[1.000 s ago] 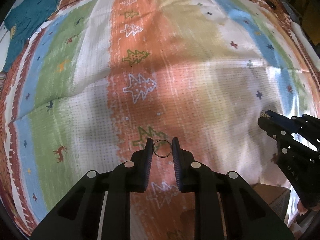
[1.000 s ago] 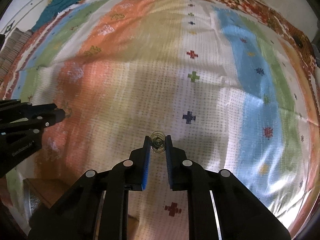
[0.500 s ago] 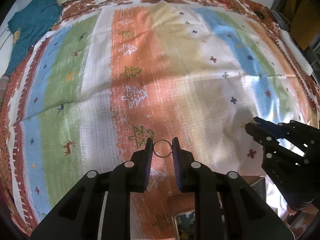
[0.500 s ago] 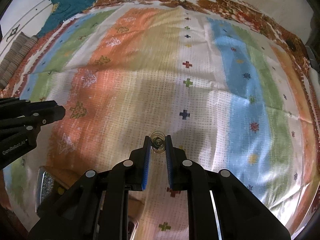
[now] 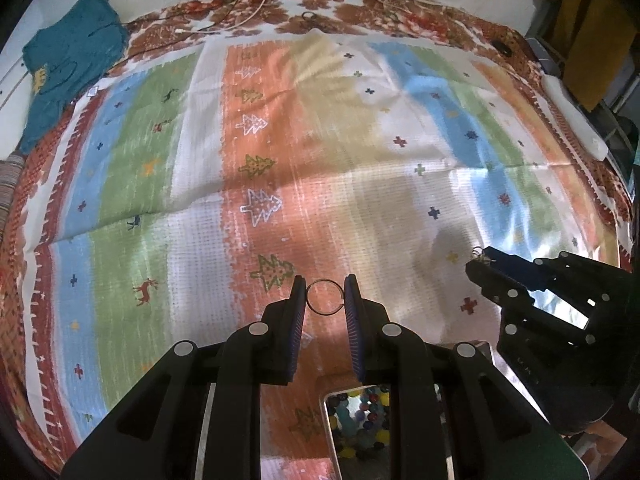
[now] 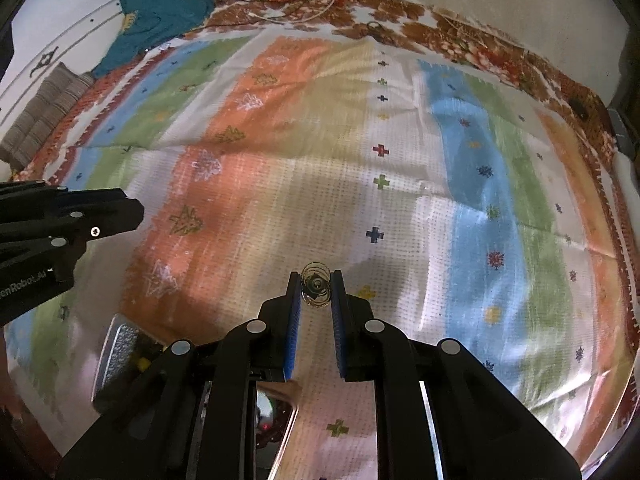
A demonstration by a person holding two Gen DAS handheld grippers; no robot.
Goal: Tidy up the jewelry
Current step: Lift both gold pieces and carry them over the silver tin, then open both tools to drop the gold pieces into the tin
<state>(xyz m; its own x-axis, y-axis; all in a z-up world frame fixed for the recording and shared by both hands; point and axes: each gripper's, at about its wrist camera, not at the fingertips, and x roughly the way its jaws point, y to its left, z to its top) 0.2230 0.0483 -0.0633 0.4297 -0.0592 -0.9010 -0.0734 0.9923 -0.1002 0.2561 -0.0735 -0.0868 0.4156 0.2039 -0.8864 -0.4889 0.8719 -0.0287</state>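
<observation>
Left hand-held gripper [image 5: 325, 297] clamps a thin plain ring [image 5: 325, 297] edge-on between its fingertips, the hoop upright so the pads bear on opposite sides of the band; a sensible hold for something this slight, since a flat grip would likely let it slip. Right hand-held gripper [image 6: 315, 290] is closed on a coiled wire ring with a small centre piece [image 6: 315, 289], pinched across its width at the very tips. Both pieces ride raised above the bed, well apart from each other, the right unit off to the left one's right side. Just below and behind each gripper sits an open metal-edged jewelry box [image 5: 360, 428] with coloured beads inside, probably the destination; I judge both items are being carried toward sorting. Surface is a bed with a striped bedspread [image 5: 280, 140]: orange, green, blue and white bands, small trees, crosses, a deer. Far ahead, a teal garment [image 5: 68, 60] lies at the bed's corner, and thin cables [image 5: 248, 12] trail along the pale wall.
</observation>
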